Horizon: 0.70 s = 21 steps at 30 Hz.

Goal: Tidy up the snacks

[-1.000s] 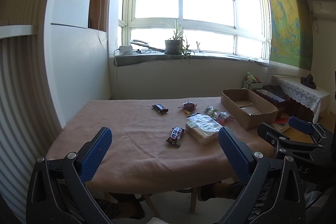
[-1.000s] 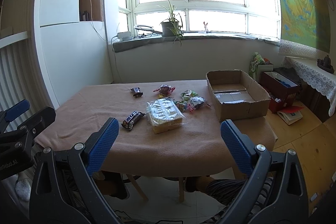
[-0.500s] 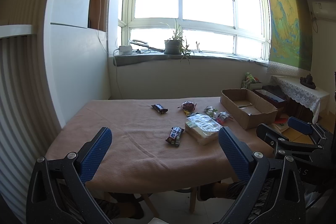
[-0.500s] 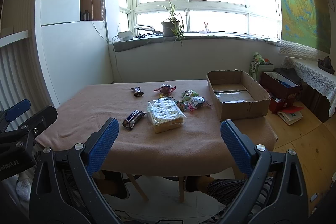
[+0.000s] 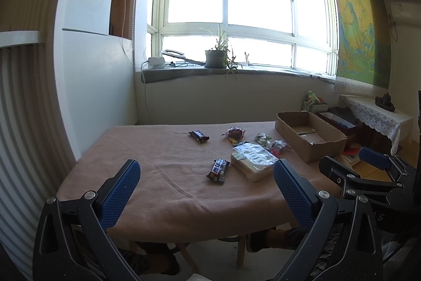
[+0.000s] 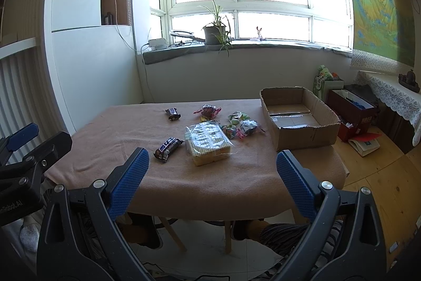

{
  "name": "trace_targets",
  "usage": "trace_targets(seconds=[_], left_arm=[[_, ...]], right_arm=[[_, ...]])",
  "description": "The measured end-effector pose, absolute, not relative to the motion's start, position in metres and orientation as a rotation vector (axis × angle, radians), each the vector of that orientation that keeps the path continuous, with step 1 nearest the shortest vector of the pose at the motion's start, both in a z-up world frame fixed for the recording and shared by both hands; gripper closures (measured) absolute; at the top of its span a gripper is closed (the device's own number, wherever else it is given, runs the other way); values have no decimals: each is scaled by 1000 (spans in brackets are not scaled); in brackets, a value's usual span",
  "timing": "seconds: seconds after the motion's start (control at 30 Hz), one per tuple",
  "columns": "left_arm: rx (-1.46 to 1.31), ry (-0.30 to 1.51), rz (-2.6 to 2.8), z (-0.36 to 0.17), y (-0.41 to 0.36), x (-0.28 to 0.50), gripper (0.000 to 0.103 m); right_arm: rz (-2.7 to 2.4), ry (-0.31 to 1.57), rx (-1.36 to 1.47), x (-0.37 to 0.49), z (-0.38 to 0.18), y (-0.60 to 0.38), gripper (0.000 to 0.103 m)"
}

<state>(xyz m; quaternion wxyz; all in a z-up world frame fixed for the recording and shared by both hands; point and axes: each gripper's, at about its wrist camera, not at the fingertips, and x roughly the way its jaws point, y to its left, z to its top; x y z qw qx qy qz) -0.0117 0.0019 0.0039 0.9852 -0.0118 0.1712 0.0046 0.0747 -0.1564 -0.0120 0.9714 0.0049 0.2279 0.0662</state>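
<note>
Snacks lie scattered on a table under a tan cloth (image 5: 163,170) (image 6: 236,175). A clear-wrapped block of yellow cakes (image 5: 254,158) (image 6: 208,140) sits mid-table, with a dark chocolate bar (image 5: 217,170) (image 6: 167,145) to its left. Another dark bar (image 5: 198,136) (image 6: 172,113), a red packet (image 5: 235,133) (image 6: 208,110) and small green and coloured packets (image 5: 263,137) (image 6: 240,123) lie farther back. An empty cardboard box (image 5: 307,134) (image 6: 297,120) stands at the table's right end. My left gripper (image 5: 206,174) and right gripper (image 6: 211,166) both hang open, short of the table's near edge, holding nothing.
Beyond the table a windowsill carries a potted plant (image 6: 214,29) and a white adapter. On the floor at the right are a dark red box (image 6: 352,112), a green bag and papers. A person's legs show under the table (image 6: 284,236). A white wall panel stands at the left.
Both views have shifted only slightly; the table and snacks sit a touch lower and closer. Nothing on the table has moved, and both grippers stay open.
</note>
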Motion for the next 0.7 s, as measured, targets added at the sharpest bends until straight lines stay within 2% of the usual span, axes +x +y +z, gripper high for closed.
trace_targets(seconds=[0.4, 0.7], left_arm=[[-30, 368, -2, 4, 2, 3, 2], [-67, 468, -27, -14, 13, 48, 4]], right_arm=[[145, 478, 1, 91, -13, -148, 4], [186, 543, 19, 130, -26, -152, 4]])
